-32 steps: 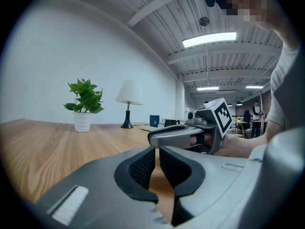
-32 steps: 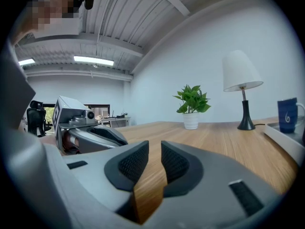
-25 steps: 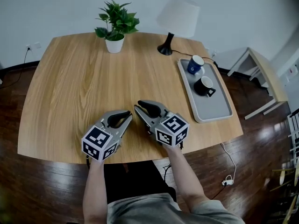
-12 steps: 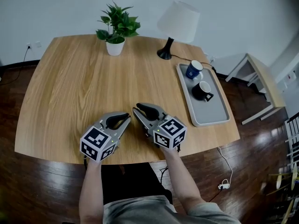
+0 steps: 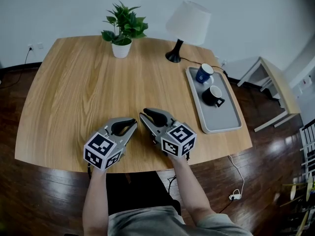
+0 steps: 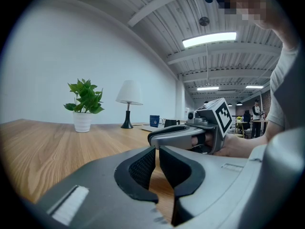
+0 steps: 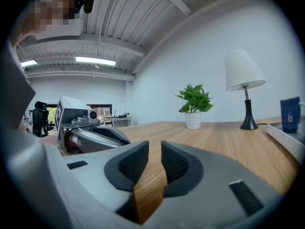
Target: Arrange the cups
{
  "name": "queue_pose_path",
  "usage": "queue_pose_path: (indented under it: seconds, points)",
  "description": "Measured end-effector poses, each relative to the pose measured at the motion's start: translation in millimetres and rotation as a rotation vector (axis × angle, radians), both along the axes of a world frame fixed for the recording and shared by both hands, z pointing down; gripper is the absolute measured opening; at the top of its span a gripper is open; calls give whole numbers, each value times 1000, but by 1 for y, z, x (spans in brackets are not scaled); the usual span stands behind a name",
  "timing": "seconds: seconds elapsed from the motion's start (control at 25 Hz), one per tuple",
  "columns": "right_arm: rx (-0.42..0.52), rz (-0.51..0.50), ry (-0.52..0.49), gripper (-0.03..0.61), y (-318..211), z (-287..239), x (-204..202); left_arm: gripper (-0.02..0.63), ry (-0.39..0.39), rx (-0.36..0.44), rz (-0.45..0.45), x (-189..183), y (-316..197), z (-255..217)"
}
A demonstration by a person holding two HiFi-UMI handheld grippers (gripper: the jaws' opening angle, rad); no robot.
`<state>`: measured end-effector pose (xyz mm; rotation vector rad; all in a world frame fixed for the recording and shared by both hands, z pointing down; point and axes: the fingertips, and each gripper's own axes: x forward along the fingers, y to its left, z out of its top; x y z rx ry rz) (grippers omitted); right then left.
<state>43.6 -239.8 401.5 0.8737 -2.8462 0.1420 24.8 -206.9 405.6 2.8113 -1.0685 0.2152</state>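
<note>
The left gripper (image 5: pixel 133 124) and right gripper (image 5: pixel 143 115) sit side by side at the near edge of the light wooden surface (image 5: pixel 78 92), each with its jaws closed and empty. The dark blue ceramic cup (image 5: pixel 204 73) and black ceramic cup (image 5: pixel 213 95) stand on the grey rectangular tray (image 5: pixel 224 122) at the right, well apart from both.

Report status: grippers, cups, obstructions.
Left gripper, right gripper shut, empty, low over table. Blue cup, black cup upright on grey tray. Nothing in between.

Left hand-held gripper (image 5: pixel 134 124) closed, empty, right hand-held gripper (image 5: pixel 143 114) closed, empty
</note>
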Motion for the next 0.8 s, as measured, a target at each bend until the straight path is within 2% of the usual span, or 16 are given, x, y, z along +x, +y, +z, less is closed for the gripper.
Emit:
queue_pose_path:
  seconds: [0.8]
  points:
    - [-2, -1, 0, 77, 0, 2, 0, 36, 0, -1, -1, 0, 0, 2]
